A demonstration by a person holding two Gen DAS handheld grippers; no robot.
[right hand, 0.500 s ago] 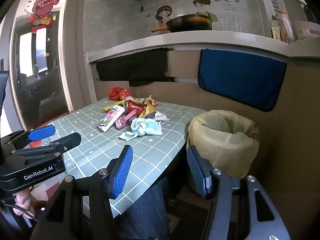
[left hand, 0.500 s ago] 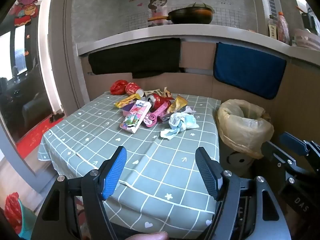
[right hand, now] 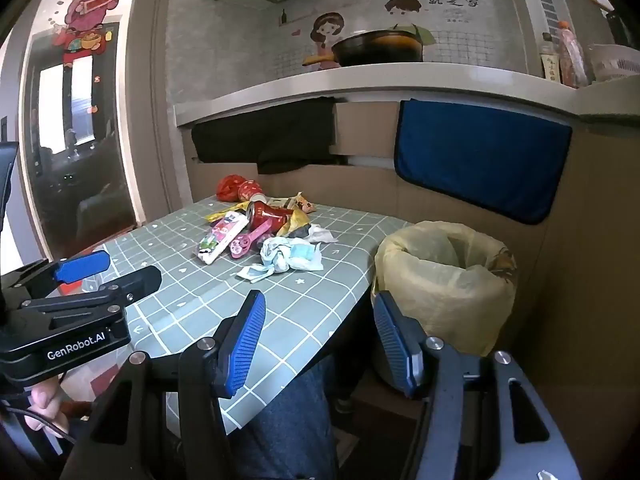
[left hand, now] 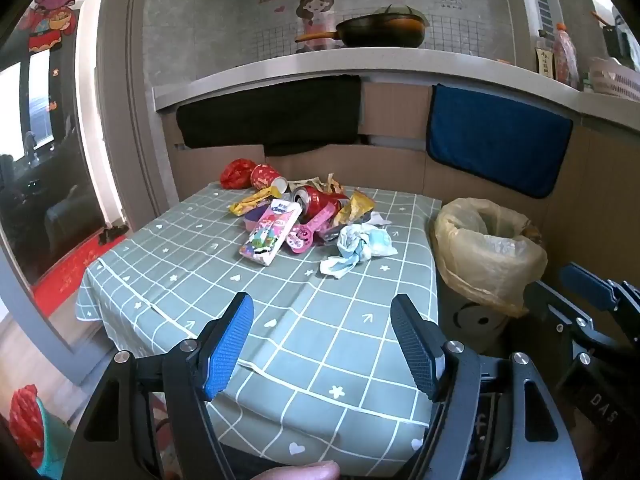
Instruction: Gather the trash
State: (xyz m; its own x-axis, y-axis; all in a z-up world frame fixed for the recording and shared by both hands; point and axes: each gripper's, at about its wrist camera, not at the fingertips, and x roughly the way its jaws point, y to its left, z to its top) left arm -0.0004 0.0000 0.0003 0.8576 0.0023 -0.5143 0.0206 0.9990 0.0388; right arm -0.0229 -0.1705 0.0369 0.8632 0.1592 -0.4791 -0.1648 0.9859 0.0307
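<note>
A heap of trash lies at the far end of the green checked table (left hand: pixel 328 344): a pink carton (left hand: pixel 272 234), a red can (left hand: pixel 316 200), a crumpled white and blue tissue (left hand: pixel 362 242), yellow wrappers (left hand: pixel 252 202) and a red cup (left hand: pixel 266 178). A bin lined with a yellowish bag (left hand: pixel 488 248) stands at the table's right edge. My left gripper (left hand: pixel 322 304) hangs open over the near end of the table, well short of the heap. My right gripper (right hand: pixel 319 300) is open and empty above the table's right corner, beside the bin (right hand: pixel 444 264). The tissue (right hand: pixel 290 256) is the nearest piece.
Behind the table runs a low wall with a black cloth (left hand: pixel 272 114) and a blue towel (left hand: pixel 496 148), and a counter with a pan (left hand: pixel 380 32) above. A glass door (left hand: pixel 44 160) stands on the left. A person's leg in jeans (right hand: pixel 288 412) is under the near corner.
</note>
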